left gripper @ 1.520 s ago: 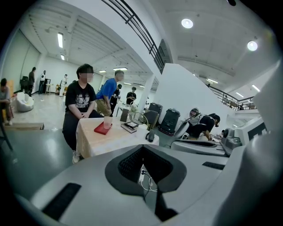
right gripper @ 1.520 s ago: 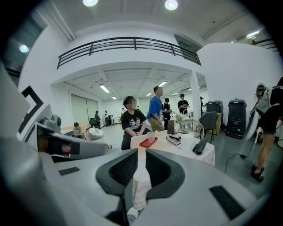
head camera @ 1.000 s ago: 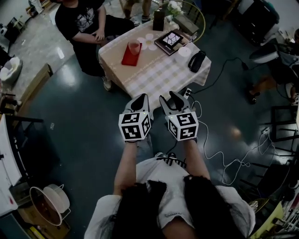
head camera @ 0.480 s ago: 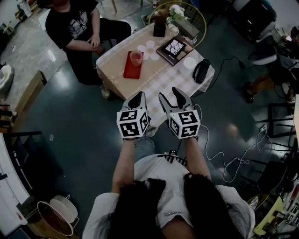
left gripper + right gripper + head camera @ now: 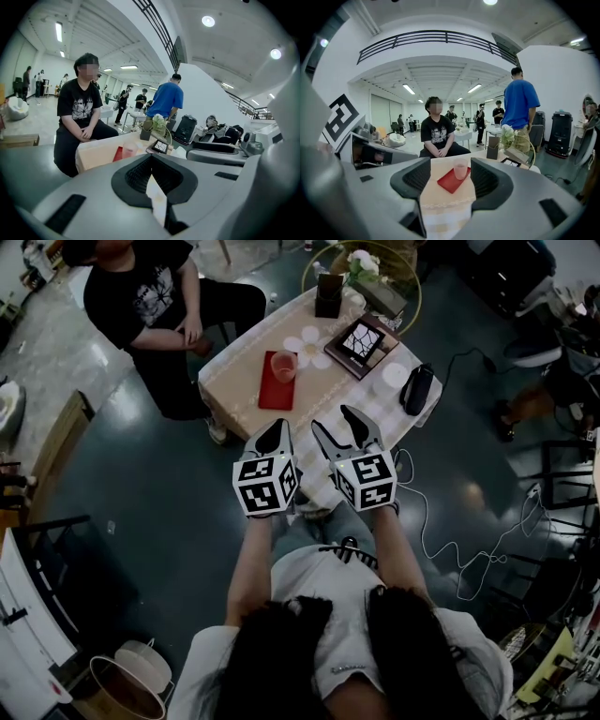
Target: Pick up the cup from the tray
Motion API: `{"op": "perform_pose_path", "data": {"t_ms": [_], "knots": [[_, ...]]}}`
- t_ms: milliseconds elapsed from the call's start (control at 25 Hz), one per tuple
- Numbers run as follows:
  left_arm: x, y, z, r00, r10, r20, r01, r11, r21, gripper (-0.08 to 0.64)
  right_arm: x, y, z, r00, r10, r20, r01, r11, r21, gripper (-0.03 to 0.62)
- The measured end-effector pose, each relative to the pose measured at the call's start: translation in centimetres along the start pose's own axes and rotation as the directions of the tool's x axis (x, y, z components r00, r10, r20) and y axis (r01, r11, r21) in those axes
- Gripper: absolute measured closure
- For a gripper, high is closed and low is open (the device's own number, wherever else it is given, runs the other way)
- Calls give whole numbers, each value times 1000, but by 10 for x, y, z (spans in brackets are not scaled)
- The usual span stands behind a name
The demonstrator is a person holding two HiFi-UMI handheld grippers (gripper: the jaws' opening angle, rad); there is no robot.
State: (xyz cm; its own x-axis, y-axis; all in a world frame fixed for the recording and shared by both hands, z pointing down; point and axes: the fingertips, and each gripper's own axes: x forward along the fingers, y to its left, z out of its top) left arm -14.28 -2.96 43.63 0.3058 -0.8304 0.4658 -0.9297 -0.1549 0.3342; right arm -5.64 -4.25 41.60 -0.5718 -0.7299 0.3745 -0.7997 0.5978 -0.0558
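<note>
A pink translucent cup (image 5: pixel 284 365) stands on the far end of a red tray (image 5: pixel 277 390), on a table with a pale checked cloth (image 5: pixel 328 395). Both grippers hang in the air short of the table's near edge, well away from the cup. My left gripper (image 5: pixel 272 437) has its jaws together with nothing in them; its own view shows the cup (image 5: pixel 130 148) and tray (image 5: pixel 117 153) beyond its tips. My right gripper (image 5: pixel 342 430) is open and its jaws are opening, empty. In the right gripper view (image 5: pixel 450 176) the distant cup (image 5: pixel 461 169) and tray (image 5: pixel 449 181) show through the gap.
A person in a black T-shirt (image 5: pixel 141 287) sits at the table's far left side. On the table lie white coasters (image 5: pixel 305 338), a framed picture (image 5: pixel 361 341), a black pouch (image 5: pixel 417 388) and a flower basket (image 5: pixel 366 263). A white cable (image 5: pixel 441 540) trails over the floor at right.
The table has come nearer and lower in the head view as I moved toward it. The right gripper's jaws have spread wider. The left gripper's jaws stayed together.
</note>
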Motion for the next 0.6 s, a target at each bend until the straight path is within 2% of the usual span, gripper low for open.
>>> {"op": "perform_pose_path", "data": {"t_ms": [280,440,600], "knots": [[26,29,8,998,60,-6,-60,998,-27,554,50,-14,1,999,42,-19,-42,999,-17,316],[39,44,14,995,102,-13,-102,994,-43,554,81,-15,-3,993,106,-50,-106,994,-14,261],[62,56,16,991,130,-35,-132,989,-64,554,117,-22,-10,986,141,-87,-143,990,-21,249]]}}
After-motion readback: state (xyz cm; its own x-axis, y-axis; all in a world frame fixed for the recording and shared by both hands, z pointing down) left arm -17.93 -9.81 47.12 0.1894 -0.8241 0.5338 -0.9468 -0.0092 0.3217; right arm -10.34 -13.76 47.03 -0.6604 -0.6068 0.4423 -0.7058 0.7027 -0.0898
